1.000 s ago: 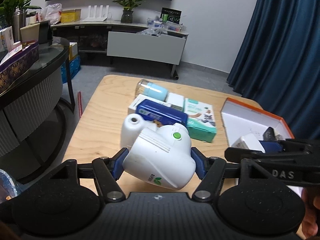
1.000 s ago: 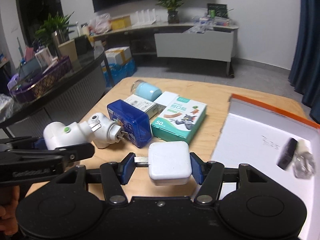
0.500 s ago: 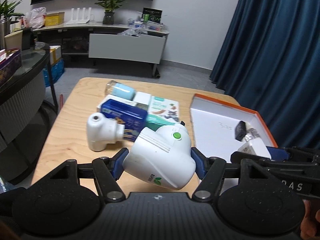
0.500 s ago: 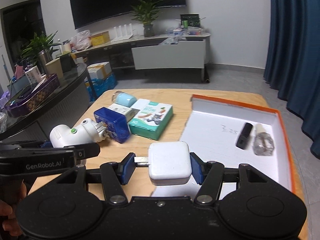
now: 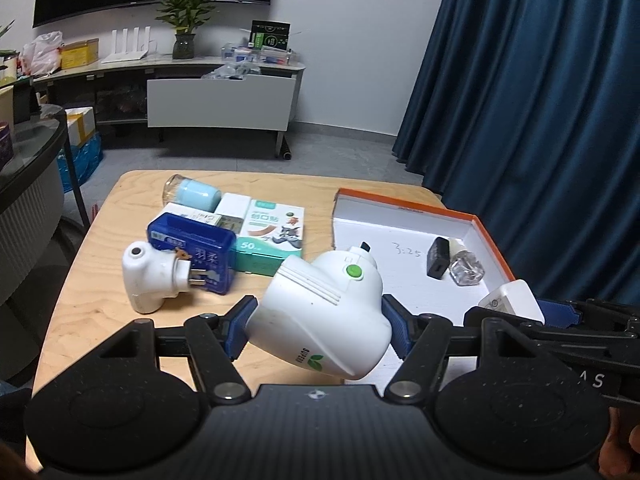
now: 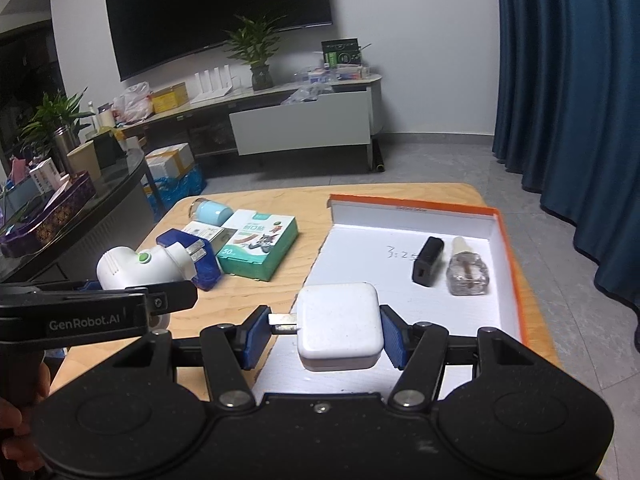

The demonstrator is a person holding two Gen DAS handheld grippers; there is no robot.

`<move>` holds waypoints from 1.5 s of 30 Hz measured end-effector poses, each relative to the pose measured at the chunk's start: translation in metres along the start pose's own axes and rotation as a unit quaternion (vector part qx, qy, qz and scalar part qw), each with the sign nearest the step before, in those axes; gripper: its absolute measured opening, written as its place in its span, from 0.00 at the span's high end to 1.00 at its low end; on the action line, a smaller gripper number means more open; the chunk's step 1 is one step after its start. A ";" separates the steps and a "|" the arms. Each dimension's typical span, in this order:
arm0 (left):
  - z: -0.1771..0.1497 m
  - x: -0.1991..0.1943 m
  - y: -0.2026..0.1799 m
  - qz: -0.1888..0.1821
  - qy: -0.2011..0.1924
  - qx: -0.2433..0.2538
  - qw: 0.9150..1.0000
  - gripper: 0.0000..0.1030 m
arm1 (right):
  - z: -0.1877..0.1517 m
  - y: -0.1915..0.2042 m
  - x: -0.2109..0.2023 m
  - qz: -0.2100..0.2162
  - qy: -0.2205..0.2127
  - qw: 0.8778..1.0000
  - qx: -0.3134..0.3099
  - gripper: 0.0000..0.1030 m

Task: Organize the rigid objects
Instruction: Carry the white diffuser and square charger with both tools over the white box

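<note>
My left gripper (image 5: 320,330) is shut on a white plug-in device with a green button (image 5: 324,316), held above the table beside the orange-rimmed box lid (image 5: 404,204). It also shows in the right wrist view (image 6: 136,270). My right gripper (image 6: 320,334) is shut on a white square charger (image 6: 339,326), held over the near part of the lid (image 6: 508,248). The charger shows in the left wrist view (image 5: 510,300). Inside the lid lie a black adapter (image 6: 428,266) and a clear glass bottle (image 6: 468,272).
On the wooden table (image 5: 100,292) lie a second white plug-in device (image 5: 150,276), a blue box (image 5: 192,254), a teal plaster box (image 5: 272,238), a white box (image 5: 232,204) and a light blue jar (image 5: 192,194). A dark curtain (image 5: 540,120) hangs at the right.
Both grippers have moved right with their loads; the right gripper now holds the charger over the lid and the left one has come beside it.
</note>
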State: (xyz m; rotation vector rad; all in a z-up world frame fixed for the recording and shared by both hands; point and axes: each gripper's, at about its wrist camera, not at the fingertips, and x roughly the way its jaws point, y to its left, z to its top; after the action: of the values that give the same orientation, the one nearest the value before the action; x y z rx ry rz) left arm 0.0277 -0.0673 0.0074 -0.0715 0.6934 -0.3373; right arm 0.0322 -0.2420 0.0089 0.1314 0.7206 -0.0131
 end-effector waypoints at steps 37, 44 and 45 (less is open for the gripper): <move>0.009 0.026 -0.068 -0.036 0.007 0.063 0.997 0.35 | -0.002 -0.059 -0.022 -0.063 -0.031 0.996 0.058 0.32; 0.010 0.034 -0.077 -0.040 0.012 0.070 0.997 0.35 | -0.002 -0.067 -0.019 -0.067 -0.031 0.995 0.065 0.32; 0.010 0.035 -0.078 -0.040 0.012 0.071 0.997 0.35 | -0.002 -0.068 -0.018 -0.067 -0.031 0.995 0.066 0.32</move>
State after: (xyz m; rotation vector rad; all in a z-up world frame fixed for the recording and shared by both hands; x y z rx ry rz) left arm 0.0375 -0.1525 0.0071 0.0392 0.6904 -0.4648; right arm 0.0129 -0.3101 0.0114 0.2074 0.6664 -0.1926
